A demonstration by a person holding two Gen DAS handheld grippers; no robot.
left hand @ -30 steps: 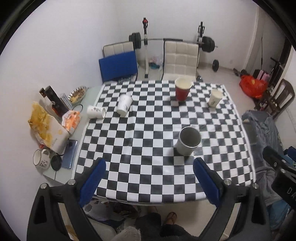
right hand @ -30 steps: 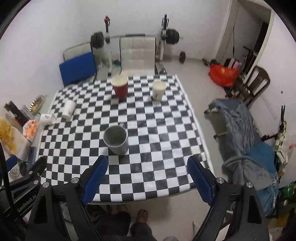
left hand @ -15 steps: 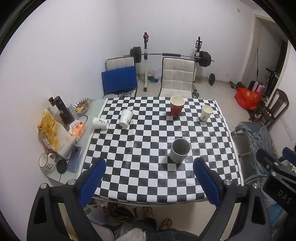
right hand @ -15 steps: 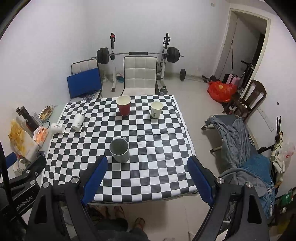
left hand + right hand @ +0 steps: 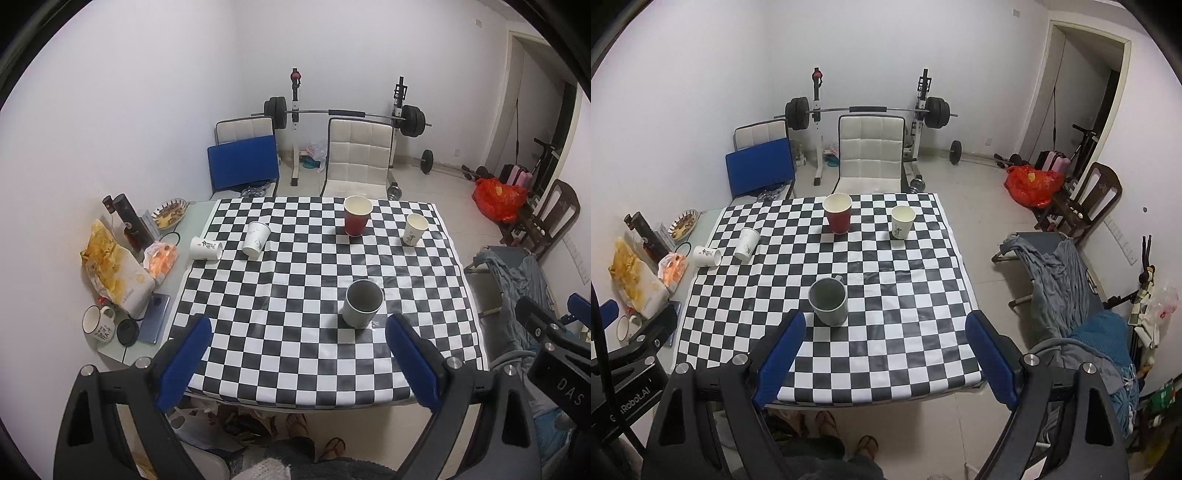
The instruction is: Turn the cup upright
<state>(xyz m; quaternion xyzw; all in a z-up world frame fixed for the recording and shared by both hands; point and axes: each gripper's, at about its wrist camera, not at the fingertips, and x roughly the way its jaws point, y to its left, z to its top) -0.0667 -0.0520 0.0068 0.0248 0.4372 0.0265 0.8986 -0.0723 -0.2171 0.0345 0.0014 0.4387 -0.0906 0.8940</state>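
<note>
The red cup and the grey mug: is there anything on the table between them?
No. In the left wrist view, only bare checkered tablecloth lies between the red cup and the grey mug.

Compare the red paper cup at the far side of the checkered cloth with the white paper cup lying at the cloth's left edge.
The red paper cup stands upright, mouth up; the white paper cup at the left edge lies on its side. The red one is plain red outside with a pale inside; the white one carries dark print. The red one sits wholly on the checkered cloth; the white one straddles its edge. Both are empty, tapered paper cups.
</note>
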